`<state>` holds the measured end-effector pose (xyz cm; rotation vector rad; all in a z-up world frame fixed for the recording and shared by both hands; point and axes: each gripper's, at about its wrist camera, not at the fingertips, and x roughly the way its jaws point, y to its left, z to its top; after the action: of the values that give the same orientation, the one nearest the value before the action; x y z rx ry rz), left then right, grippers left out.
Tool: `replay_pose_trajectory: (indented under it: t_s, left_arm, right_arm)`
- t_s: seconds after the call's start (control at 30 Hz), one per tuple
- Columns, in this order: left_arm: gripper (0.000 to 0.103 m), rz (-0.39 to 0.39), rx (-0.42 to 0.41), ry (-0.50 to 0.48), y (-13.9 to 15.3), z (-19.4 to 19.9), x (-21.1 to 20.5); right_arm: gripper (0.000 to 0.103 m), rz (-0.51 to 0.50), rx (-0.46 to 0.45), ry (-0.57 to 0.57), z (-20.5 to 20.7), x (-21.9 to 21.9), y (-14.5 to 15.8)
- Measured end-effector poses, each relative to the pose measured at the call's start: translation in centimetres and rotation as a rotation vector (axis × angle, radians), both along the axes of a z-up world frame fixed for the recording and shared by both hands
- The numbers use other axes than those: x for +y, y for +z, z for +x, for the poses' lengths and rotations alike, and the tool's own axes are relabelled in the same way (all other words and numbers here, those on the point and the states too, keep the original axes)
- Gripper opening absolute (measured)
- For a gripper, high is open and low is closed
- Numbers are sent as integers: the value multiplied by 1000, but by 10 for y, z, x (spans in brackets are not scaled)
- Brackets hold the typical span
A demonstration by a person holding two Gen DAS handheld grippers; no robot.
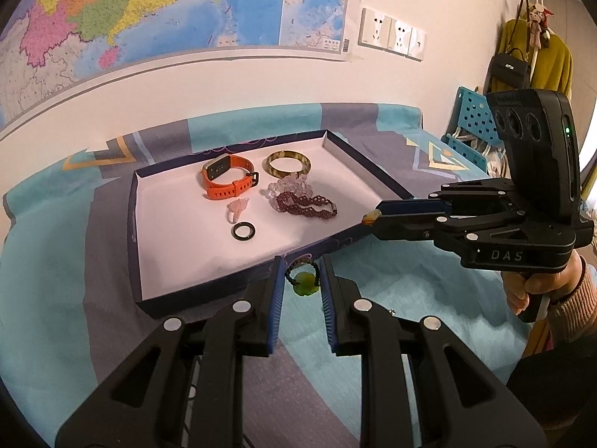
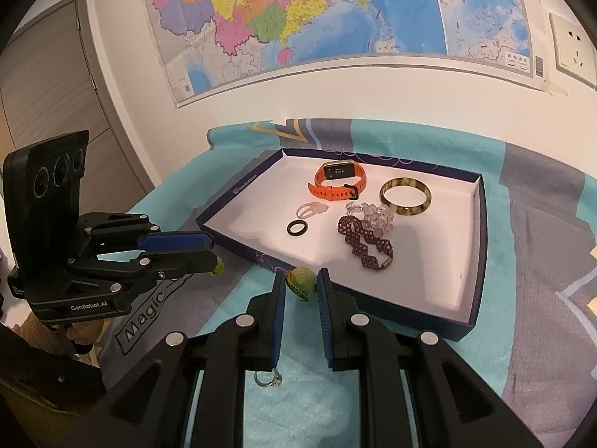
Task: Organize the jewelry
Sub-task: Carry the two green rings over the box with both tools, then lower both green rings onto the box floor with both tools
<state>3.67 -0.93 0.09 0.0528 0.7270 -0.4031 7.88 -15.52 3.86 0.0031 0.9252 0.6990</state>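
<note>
**Work surface.** Teal and grey patterned cloth (image 1: pixel 44 280), spread below a wall map (image 1: pixel 149 7).

**Container.** Shallow dark-blue box lid (image 1: pixel 131 216) with a white inside, lying flat on the cloth.

**Contents of the lid**
- Orange smartwatch (image 1: pixel 227 181), strap buckled, towards the far side.
- Amber mottled bangle (image 1: pixel 288 164), lying flat just beside the watch.
- Clear crystal bead bracelet (image 1: pixel 287 186), touching the near rim of the bangle.
- Maroon beaded bracelet (image 1: pixel 306 207), partly overlapping the crystal one.
- Translucent pink ring (image 1: pixel 237 211), near the watch strap.
- Black ring (image 1: pixel 243 231), lying flat just in front of the pink ring.

**Outside the lid**
- Silver ring (image 2: pixel 266 379), loose on the cloth beneath the right gripper's fingers.

**Left gripper** (image 1: pixel 302 276). Jaws narrow, pinching a green pendant (image 1: pixel 306 286) on a dark beaded cord. It is held at the fingertips over the lid's near edge.

**Right gripper** (image 2: pixel 301 280). Jaws narrow, clamped on a yellow-green stone (image 2: pixel 302 279) with a bit of cord trailing. It hangs just short of the lid's near wall. A hand (image 1: pixel 522 287) in a ribbed tan cuff grips its handle.

**Relation.** The two grippers point at the lid from neighbouring sides, tips apart. Whether the two pieces are joined, I cannot tell.
</note>
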Motion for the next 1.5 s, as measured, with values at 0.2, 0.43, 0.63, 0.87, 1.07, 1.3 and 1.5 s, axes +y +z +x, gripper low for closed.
replay_pose_trajectory:
  t_s: [0.2, 0.43, 0.63, 0.87, 1.07, 1.3, 1.5]
  left_arm:
    - [20, -10, -4, 5, 3, 8, 2]
    - [20, -6, -10, 8, 4, 13, 1]
    - [20, -2, -13, 15, 6, 23, 1]
    - [20, 5, -8, 27, 4, 34, 2]
    - [20, 11, 0, 48, -1, 45, 4]
    - [20, 14, 17, 73, -8, 58, 6]
    - [20, 18, 25, 75, -12, 63, 4]
  right_arm:
    - [16, -2, -14, -2, 7, 1, 3]
    - [16, 0, -15, -5, 15, 2, 3]
    - [16, -6, -13, -9, 20, 3, 2]
    - [16, -9, -9, -16, 28, 3, -1]
    - [16, 7, 8, -27, 37, 2, -5]
    - [16, -3, 24, -41, 47, 5, -10]
    - [16, -11, 41, -51, 53, 6, -19]
